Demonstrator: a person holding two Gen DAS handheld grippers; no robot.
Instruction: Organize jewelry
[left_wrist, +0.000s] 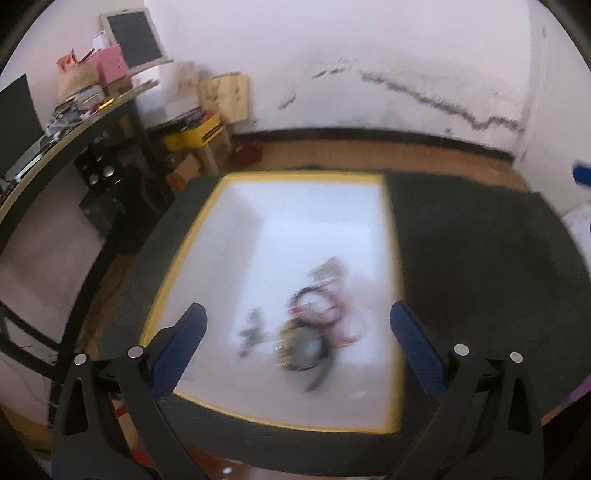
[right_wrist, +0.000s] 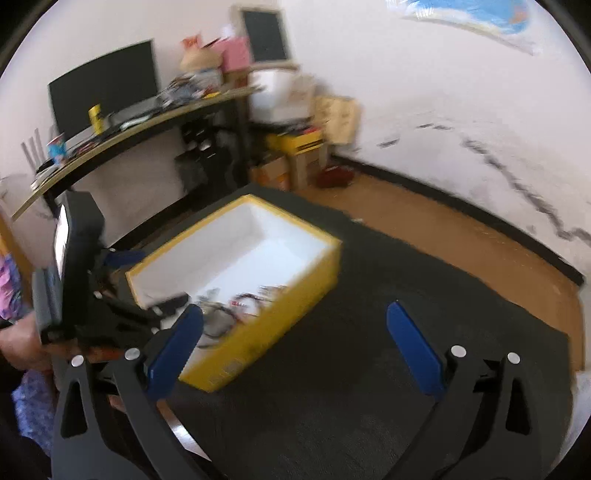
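A yellow box with a white inside (left_wrist: 395, 258) stands on a dark mat. A blurred heap of jewelry (left_wrist: 314, 325) lies in its near right part: red and black loops, a gold chain, a grey round piece. My left gripper (left_wrist: 297, 317) is open and empty, hovering over the box above the heap. In the right wrist view the same box (right_wrist: 295, 295) sits left of centre with the jewelry (right_wrist: 240, 302) in its near corner. My right gripper (right_wrist: 295, 317) is open and empty above the mat beside the box. The left gripper (right_wrist: 122, 310) shows at the box's left end.
The dark mat (left_wrist: 480, 258) covers a wooden table (right_wrist: 443, 229). A curved desk (right_wrist: 129, 129) with a monitor and clutter stands at the left. Boxes and a yellow crate (right_wrist: 295, 142) sit in the room's corner by the cracked white wall.
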